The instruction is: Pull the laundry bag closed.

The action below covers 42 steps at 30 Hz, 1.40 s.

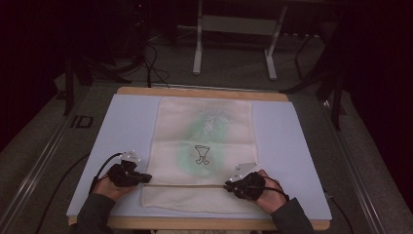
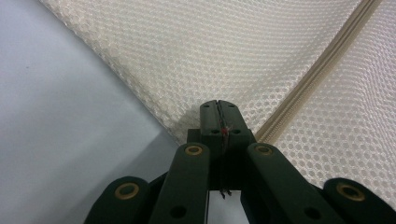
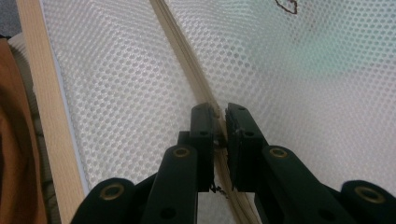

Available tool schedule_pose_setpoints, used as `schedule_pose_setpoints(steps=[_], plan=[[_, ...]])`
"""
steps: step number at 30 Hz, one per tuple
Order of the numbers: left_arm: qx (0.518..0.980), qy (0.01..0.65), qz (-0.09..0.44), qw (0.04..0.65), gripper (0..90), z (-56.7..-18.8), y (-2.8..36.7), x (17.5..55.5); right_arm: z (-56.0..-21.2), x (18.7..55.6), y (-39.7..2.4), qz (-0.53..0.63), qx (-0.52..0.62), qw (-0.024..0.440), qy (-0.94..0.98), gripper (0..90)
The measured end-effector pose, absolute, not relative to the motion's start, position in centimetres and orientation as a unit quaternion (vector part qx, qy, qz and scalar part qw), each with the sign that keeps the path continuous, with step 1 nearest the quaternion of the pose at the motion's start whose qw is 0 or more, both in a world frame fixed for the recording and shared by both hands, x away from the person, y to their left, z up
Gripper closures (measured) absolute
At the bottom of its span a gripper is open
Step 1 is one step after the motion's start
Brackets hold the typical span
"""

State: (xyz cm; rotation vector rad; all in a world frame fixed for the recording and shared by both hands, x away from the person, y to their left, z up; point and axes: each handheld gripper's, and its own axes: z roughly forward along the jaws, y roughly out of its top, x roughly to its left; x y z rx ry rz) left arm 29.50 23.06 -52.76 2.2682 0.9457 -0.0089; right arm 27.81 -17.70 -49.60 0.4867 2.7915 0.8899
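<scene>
- The left gripper (image 2: 218,108) had its fingers pressed together at the mesh bag's (image 1: 204,141) left edge, apparently pinching the zipper (image 2: 313,74) end.
- The right gripper (image 3: 221,114) pinched the zipper with its fingers nearly together.
- The zipper ran straight between both grippers, across the counter (image 1: 292,141); the bag stretched away beyond.

Right black two-jaw claw (image 3: 220,112), jaws pinching the cream zipper strip (image 3: 187,56). Strip crosses a white mesh fabric bag (image 3: 121,93). Light wooden table edge (image 3: 44,107) at left.
</scene>
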Motion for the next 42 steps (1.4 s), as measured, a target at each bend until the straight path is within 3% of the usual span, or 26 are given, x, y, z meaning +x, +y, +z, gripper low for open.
schedule_pose_setpoints(steps=[42], plan=[[0.870, 0.363, -0.003, 0.335, 90.0, -52.7, 23.0, 29.5, -49.9, 27.4, -22.0, 0.298, 0.208, 0.089, 0.927, 82.1]])
